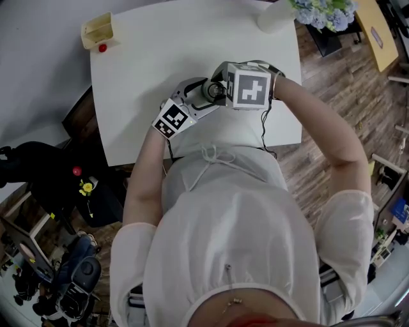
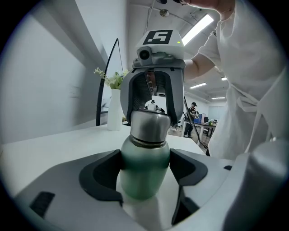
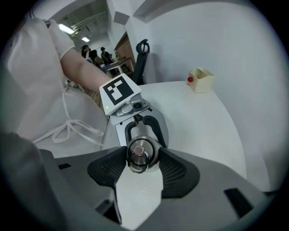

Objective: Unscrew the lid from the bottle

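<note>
A small green metal bottle point(image 2: 144, 160) stands upright on the white table point(image 1: 147, 70), close to the near edge. My left gripper point(image 2: 145, 175) comes in from the side and is shut on the bottle's green body, a dark pad pressing each flank. The steel lid point(image 2: 149, 127) sits on the bottle's neck. My right gripper point(image 3: 142, 157) points steeply down over the top and is shut on the lid point(image 3: 141, 151), its pads against both sides. In the head view the bottle point(image 1: 209, 93) is mostly hidden between the two marker cubes.
A cream box point(image 1: 98, 30) with a red ball point(image 1: 102, 47) beside it sits at the far left corner. A white vase of flowers point(image 1: 276, 16) stands at the far right edge. Bare tabletop lies between them. A black chair point(image 1: 38, 172) is left of the table.
</note>
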A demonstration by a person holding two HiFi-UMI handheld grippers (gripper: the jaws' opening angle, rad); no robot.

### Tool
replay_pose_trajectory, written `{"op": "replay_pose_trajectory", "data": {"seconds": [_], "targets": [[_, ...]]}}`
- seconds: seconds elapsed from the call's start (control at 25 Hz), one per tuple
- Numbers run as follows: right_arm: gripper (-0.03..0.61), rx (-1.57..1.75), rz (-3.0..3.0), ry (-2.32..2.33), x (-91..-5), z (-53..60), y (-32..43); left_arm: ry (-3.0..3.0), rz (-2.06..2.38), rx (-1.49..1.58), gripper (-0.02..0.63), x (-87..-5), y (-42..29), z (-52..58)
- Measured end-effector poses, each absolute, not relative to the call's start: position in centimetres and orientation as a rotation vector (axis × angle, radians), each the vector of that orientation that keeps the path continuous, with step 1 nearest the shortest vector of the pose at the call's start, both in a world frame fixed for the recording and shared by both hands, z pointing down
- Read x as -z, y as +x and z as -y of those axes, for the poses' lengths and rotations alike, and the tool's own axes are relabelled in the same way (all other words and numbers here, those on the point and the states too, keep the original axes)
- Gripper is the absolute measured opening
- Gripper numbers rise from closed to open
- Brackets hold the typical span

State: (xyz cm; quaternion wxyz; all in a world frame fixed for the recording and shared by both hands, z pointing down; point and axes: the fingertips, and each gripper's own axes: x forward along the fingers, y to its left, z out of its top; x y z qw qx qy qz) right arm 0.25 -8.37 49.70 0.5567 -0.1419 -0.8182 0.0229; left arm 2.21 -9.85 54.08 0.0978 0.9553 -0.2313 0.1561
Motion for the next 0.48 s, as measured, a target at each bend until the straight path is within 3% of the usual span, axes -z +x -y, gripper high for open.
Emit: {"op": "replay_pose_trajectory", "data": {"seconds": [0.48], "targets": [[0.239,0.27,1.817,-0.747,-49.62,7.76,0.61,2.823,0.681,-0.468,0.359,-54.16,2.27,9.78]]}}
